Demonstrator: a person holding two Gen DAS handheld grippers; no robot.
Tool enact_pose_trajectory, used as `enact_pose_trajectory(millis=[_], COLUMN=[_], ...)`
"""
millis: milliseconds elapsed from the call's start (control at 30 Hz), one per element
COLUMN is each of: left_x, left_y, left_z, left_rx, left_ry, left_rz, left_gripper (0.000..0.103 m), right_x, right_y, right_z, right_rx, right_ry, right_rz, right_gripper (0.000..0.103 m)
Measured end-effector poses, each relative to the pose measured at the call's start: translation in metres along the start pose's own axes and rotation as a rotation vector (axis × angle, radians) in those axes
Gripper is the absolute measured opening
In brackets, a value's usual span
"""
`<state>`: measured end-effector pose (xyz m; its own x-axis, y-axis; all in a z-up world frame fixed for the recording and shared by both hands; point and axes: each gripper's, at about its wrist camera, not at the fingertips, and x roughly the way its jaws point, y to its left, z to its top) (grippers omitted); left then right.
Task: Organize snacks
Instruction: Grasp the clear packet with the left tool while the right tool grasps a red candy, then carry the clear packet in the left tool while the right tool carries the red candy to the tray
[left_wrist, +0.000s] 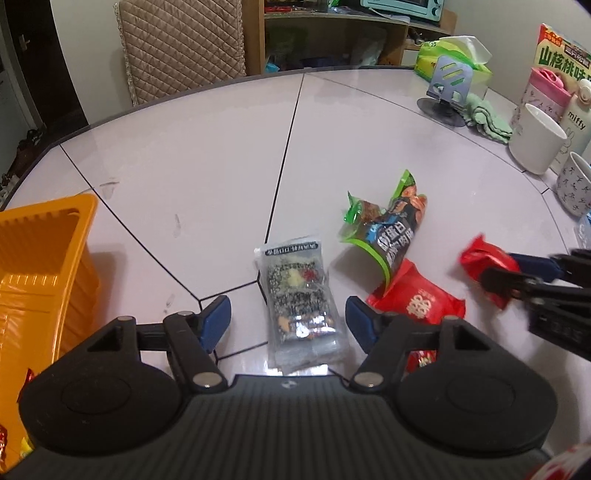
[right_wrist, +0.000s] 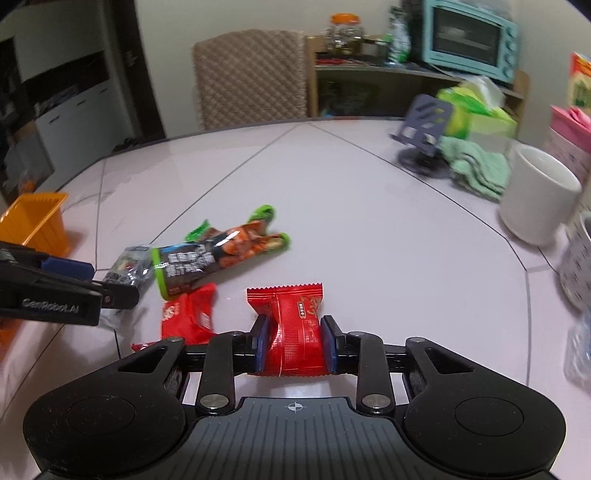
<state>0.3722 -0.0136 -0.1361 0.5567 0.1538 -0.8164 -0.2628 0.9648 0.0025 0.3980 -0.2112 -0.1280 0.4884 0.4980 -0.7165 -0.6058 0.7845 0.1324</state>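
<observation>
My left gripper (left_wrist: 288, 321) is open, its blue pads on either side of a clear grey snack packet (left_wrist: 301, 306) lying on the table. My right gripper (right_wrist: 295, 345) is shut on a red snack packet (right_wrist: 293, 325) and holds it just above the table; it also shows in the left wrist view (left_wrist: 485, 264). A black and green packet (left_wrist: 391, 232) and another red packet (left_wrist: 417, 299) lie between the grippers. An orange basket (left_wrist: 40, 266) stands at the left, also in the right wrist view (right_wrist: 35, 221).
A white mug (left_wrist: 537, 142), a patterned mug (left_wrist: 574, 184), bottles, a green cloth (left_wrist: 487, 118), a phone stand (left_wrist: 448, 92) and a tissue pack stand at the right and back right. A quilted chair (left_wrist: 181, 44) is behind the table.
</observation>
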Motion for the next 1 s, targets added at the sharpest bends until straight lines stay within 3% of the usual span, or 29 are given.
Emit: enact_pose_trajectory(millis=[433,667,1000], left_x=[0.018,0.018,0.014], left_y=[-0.01,-0.014,-0.012], left_z=[0.011,0.014,0.009], left_rx=[0.035,0.045,0.054], left_ry=[0.027,0.022,0.027], left_rz=[0.002,-0.016,-0.017], left_gripper=[0.056,0.039,0.036], right_x=[-0.031,-0.039,-0.045], right_y=[-0.032,-0.036,-0.032], right_z=[-0.017,-0.024,-0.028], right_rx=[0.157,0.188,0.195], right_ry=[-0.024,-0.027,-0.031], right_rz=[-0.035,-0.038,-0.035], right_gripper=[0.03,0.03,0.03])
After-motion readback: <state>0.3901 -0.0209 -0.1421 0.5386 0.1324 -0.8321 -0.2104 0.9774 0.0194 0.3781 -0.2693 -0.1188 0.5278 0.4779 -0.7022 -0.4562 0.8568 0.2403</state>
